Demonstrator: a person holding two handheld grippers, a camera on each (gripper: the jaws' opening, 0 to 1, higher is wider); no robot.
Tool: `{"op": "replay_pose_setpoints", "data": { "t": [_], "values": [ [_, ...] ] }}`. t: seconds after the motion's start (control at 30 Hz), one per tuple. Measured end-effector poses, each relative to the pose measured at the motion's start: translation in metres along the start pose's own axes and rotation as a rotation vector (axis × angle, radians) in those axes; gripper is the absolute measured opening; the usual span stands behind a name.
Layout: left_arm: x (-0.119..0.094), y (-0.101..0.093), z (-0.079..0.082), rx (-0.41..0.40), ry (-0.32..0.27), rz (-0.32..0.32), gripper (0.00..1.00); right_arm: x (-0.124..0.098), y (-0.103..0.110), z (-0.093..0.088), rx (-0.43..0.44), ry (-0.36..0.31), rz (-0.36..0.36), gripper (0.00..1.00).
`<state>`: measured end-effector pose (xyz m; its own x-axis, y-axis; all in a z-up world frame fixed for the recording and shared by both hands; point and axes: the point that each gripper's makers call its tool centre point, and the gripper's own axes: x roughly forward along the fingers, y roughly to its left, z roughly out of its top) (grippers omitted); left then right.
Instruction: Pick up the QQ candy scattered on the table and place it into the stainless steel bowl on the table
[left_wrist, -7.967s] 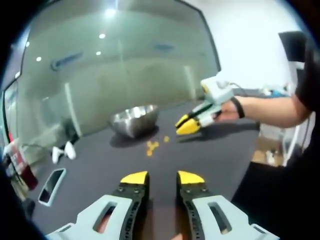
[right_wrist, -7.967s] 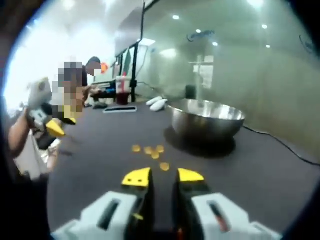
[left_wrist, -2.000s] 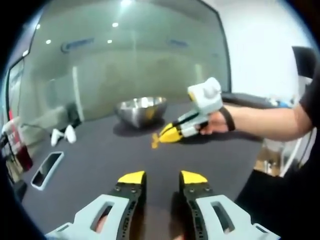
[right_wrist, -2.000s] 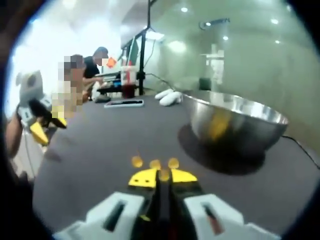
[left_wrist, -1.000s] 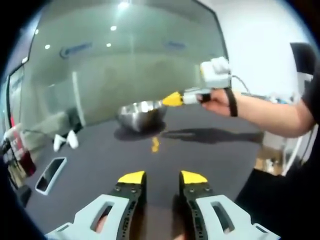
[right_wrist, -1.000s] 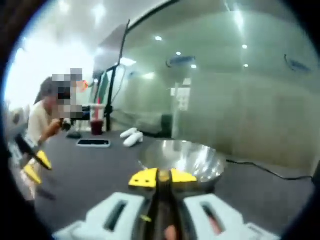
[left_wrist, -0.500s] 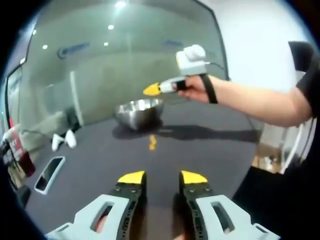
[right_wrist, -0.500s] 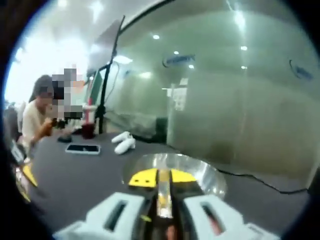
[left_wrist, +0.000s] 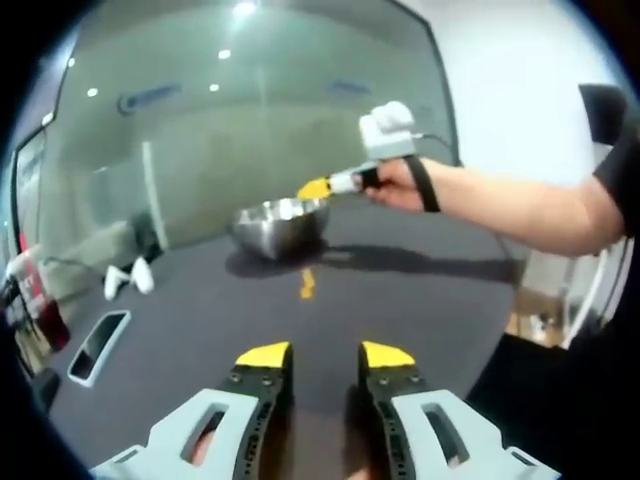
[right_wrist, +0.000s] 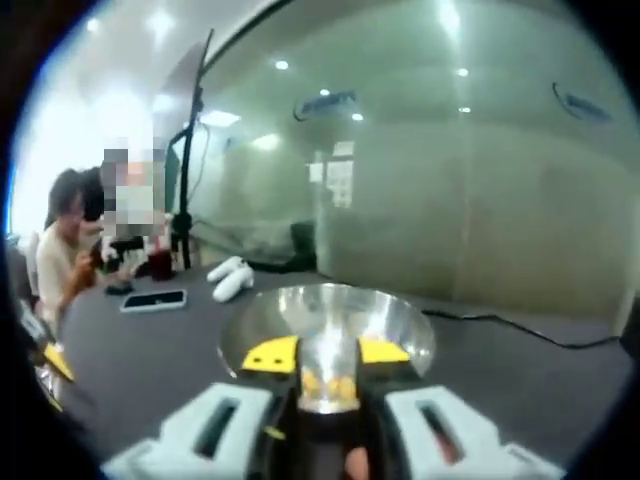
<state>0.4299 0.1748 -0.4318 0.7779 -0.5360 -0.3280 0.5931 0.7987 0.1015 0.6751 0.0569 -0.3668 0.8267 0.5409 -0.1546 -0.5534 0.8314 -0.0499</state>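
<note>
Right gripper view: our right gripper hangs over the bowl with its jaws now spread, where half a second ago they were pressed together. Between the yellow tips we see yellow candy lying on the bowl's floor, so we judge the piece we carried has just dropped in. Far left on the table lie a phone and a white object, with a person seated beyond.

In the left gripper view, our left gripper hovers low over the near table, jaws apart and holding nothing. Farther out, the right gripper sits above the bowl, having come down a little toward its rim. A few candy pieces lie on the table just near of the bowl, so the task is not finished. We expect the next move to be back to those pieces.
</note>
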Motion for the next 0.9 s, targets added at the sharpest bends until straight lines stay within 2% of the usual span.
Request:
{"op": "replay_pose_setpoints", "data": {
  "t": [0.27,0.37,0.47,0.5,0.57,0.63,0.7,0.77,0.8,0.87,0.9],
  "values": [
    [0.001,-0.002,-0.001,0.006,0.006,-0.008,0.28,-0.012,0.003,0.008,-0.033,-0.014,0.018,0.21],
    [0.001,0.0,-0.001,0.012,0.003,-0.006,0.27,-0.03,0.018,0.003,-0.001,-0.007,0.074,0.21],
    [0.003,0.001,0.001,0.006,-0.003,-0.002,0.26,-0.047,0.029,0.0,-0.03,-0.006,0.106,0.21],
    [0.004,0.0,0.001,0.006,-0.005,-0.006,0.26,-0.043,0.024,-0.002,-0.041,-0.002,0.12,0.21],
    [0.006,-0.002,0.001,0.013,-0.003,-0.015,0.27,-0.057,0.032,-0.007,-0.056,-0.003,0.154,0.22],
    [0.008,-0.004,0.001,0.021,0.001,-0.017,0.27,-0.062,0.034,-0.024,-0.015,0.033,0.201,0.22],
    [0.01,-0.003,-0.001,0.031,0.007,-0.015,0.27,-0.072,0.036,-0.043,0.001,0.038,0.238,0.22],
    [0.013,-0.002,-0.004,0.024,0.014,-0.012,0.27,-0.075,0.035,-0.062,-0.035,0.062,0.25,0.22],
    [0.013,-0.002,-0.004,0.022,0.015,-0.011,0.27,-0.079,0.034,-0.068,-0.06,0.077,0.234,0.21],
    [0.013,-0.004,-0.002,0.014,0.006,-0.025,0.27,-0.086,0.036,-0.07,-0.129,0.053,0.221,0.21],
    [0.013,-0.005,0.0,0.01,0.0,-0.032,0.27,-0.088,0.038,-0.071,-0.128,0.052,0.234,0.21]
  ]
}}
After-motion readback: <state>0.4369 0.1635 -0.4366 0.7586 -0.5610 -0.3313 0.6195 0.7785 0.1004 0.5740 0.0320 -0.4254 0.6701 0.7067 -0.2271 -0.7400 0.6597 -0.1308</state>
